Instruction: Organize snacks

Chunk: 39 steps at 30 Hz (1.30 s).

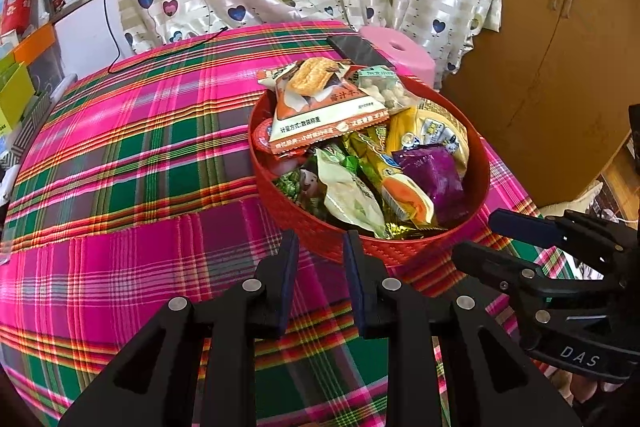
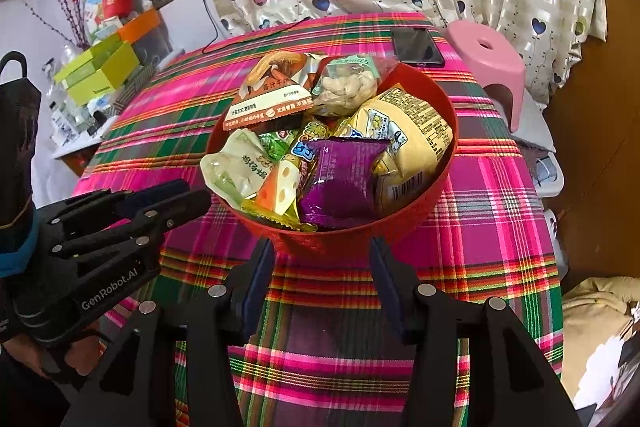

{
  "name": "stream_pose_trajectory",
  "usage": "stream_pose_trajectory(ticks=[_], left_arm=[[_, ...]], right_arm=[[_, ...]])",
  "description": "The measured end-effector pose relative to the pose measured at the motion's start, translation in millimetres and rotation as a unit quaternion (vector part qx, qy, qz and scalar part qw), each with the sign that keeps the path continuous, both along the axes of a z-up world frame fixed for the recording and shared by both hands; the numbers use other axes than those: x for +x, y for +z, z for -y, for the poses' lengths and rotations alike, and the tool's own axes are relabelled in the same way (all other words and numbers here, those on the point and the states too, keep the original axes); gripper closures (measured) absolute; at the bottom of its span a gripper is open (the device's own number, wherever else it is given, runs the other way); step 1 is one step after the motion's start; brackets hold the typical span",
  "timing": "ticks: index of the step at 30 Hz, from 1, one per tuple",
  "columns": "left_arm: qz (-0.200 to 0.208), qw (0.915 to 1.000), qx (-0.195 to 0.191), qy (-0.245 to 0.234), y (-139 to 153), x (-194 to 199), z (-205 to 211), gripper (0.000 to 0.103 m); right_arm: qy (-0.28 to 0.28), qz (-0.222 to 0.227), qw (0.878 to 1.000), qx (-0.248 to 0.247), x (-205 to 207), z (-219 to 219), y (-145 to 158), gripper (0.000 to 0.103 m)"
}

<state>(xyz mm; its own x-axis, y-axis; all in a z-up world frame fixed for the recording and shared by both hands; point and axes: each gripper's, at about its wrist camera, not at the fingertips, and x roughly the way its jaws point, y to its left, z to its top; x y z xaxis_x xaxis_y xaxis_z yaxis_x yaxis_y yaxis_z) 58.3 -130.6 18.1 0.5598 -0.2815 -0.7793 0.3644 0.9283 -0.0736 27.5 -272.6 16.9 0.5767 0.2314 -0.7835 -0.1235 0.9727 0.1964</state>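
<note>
Plaid table [image 2: 500, 187] carried the red basket [image 2: 436, 187], piled with snack packs, purple pack [image 2: 344, 183] nearest. Right gripper [image 2: 322, 255] sat half-open and empty, left gripper [image 1: 320, 247] nearly shut, empty. Looked almost done; maybe just tidy the packs.

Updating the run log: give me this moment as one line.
basket: full of snack packets, on plaid cloth | left gripper: empty, before basket | right gripper: empty, before basket | phone: behind basket
</note>
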Motion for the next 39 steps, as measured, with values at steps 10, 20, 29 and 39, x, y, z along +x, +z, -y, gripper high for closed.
stream_pose_trajectory(ticks=[10, 20, 29, 39], left_arm=[[0.001, 0.9999, 0.007, -0.01, -0.8, -2.9, 5.4, 0.079], [0.003, 0.9998, 0.007, -0.017, 0.0, -6.0, 8.2, 0.079], [0.002, 0.9998, 0.009, -0.018, -0.1, -6.5, 8.2, 0.079], [0.001, 0.9997, 0.011, -0.022, -0.4, -6.8, 10.3, 0.079]], right_arm=[[0.0, 0.0, 1.0, 0.0, -0.9, 0.2, -0.1, 0.054], [0.001, 0.001, 1.0, 0.0, -3.0, -1.2, 0.2, 0.054], [0.001, 0.001, 1.0, -0.001, -4.8, -2.4, 0.6, 0.054], [0.003, -0.002, 1.0, 0.0, -7.2, -5.3, 0.4, 0.054]])
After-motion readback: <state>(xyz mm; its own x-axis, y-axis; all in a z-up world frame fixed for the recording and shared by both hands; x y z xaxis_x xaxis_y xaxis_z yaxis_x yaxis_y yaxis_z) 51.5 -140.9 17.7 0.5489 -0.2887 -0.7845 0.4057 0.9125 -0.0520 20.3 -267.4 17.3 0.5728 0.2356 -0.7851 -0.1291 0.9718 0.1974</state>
